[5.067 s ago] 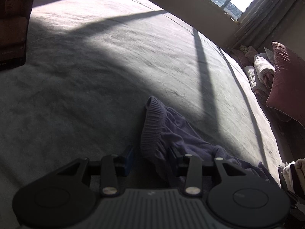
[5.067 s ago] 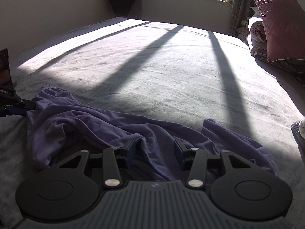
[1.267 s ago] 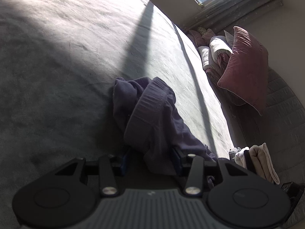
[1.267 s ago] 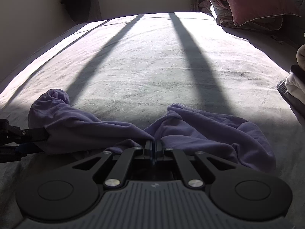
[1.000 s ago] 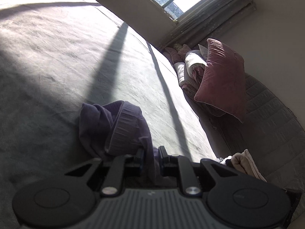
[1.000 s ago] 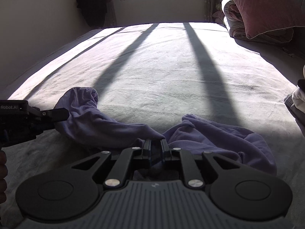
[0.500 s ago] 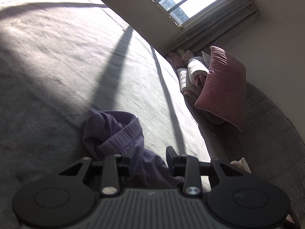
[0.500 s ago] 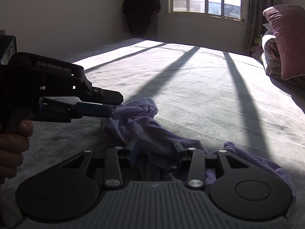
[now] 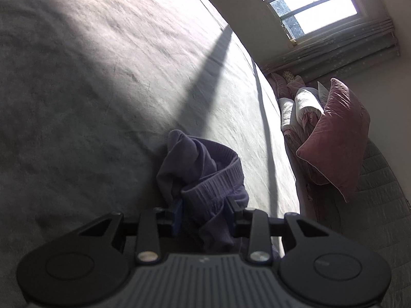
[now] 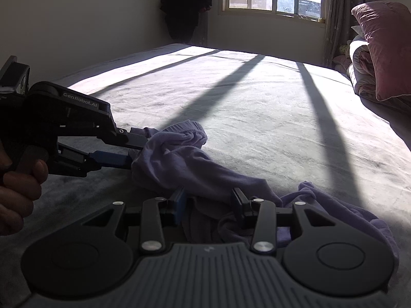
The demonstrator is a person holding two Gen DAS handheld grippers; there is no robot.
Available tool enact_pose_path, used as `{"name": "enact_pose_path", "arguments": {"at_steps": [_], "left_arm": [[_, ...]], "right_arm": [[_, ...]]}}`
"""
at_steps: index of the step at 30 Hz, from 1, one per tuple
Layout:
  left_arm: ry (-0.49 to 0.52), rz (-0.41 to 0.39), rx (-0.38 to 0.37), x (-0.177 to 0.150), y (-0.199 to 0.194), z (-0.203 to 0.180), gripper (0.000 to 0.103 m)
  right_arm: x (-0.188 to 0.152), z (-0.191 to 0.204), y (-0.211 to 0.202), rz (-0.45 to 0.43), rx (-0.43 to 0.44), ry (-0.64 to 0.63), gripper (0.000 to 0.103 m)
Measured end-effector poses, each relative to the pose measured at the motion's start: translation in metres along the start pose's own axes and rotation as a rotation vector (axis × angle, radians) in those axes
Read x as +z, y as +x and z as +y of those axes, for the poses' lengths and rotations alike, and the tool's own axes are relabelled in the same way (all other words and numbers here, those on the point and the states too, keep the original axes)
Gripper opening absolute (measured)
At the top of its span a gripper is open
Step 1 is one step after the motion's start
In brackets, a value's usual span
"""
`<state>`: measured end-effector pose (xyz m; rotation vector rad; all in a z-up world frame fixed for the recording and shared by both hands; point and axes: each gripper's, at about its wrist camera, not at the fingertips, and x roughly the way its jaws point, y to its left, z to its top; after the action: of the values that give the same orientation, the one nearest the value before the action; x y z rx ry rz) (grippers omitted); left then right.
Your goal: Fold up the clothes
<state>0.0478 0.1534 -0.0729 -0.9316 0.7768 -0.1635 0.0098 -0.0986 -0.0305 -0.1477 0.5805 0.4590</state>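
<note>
On the bed (image 10: 257,97), both grippers' fingers, earlier clamped, now straddle the purple garment (image 10: 185,164) apart.

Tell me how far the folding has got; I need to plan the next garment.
Little looks done: the purple garment lies bunched on the bed, with no flat fold visible. In hand: both grippers are open, the left gripper straddling the ribbed waistband and the right gripper straddling a middle bunch. Left: grip it, spread it flat and make every fold.
</note>
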Motion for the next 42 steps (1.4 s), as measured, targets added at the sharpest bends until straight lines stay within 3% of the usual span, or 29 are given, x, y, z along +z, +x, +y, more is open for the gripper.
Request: {"name": "enact_pose_path", "arguments": {"at_steps": [2, 4, 6, 12, 16, 25, 28, 32, 35, 42], "left_arm": [[-0.027, -0.001, 0.004, -0.003, 0.006, 0.002, 0.031], [-0.043, -0.013, 0.005, -0.005, 0.007, 0.002, 0.011], [-0.036, -0.041, 0.001, -0.005, 0.003, -0.001, 0.008], [0.03, -0.132, -0.013, 0.001, -0.036, -0.012, 0.007], [0.074, -0.217, 0.016, 0.007, -0.067, -0.011, 0.006], [0.072, -0.288, 0.062, 0.019, -0.113, 0.009, 0.006], [0.085, -0.301, 0.079, 0.019, -0.125, 0.013, 0.006], [0.075, -0.315, 0.1, 0.02, -0.137, 0.022, 0.006], [0.059, -0.327, 0.115, 0.02, -0.144, 0.029, 0.006], [0.043, -0.382, 0.182, 0.024, -0.158, 0.04, 0.006]], "right_arm": [[-0.001, 0.0, -0.001, 0.001, -0.003, -0.005, 0.043], [-0.001, -0.001, -0.003, 0.002, -0.006, -0.01, 0.043], [-0.001, -0.001, -0.006, 0.003, -0.008, -0.021, 0.043], [-0.005, 0.0, -0.012, 0.025, -0.029, -0.068, 0.043], [-0.008, 0.001, -0.014, 0.037, -0.034, -0.082, 0.043], [-0.01, 0.014, -0.021, 0.014, -0.044, -0.148, 0.043], [-0.01, 0.022, -0.026, -0.006, 0.007, -0.184, 0.043], [-0.011, 0.04, -0.04, -0.064, 0.168, -0.248, 0.043], [-0.014, 0.053, -0.042, -0.049, 0.249, -0.297, 0.043], [-0.016, 0.06, -0.024, 0.008, 0.257, -0.326, 0.043]]}}
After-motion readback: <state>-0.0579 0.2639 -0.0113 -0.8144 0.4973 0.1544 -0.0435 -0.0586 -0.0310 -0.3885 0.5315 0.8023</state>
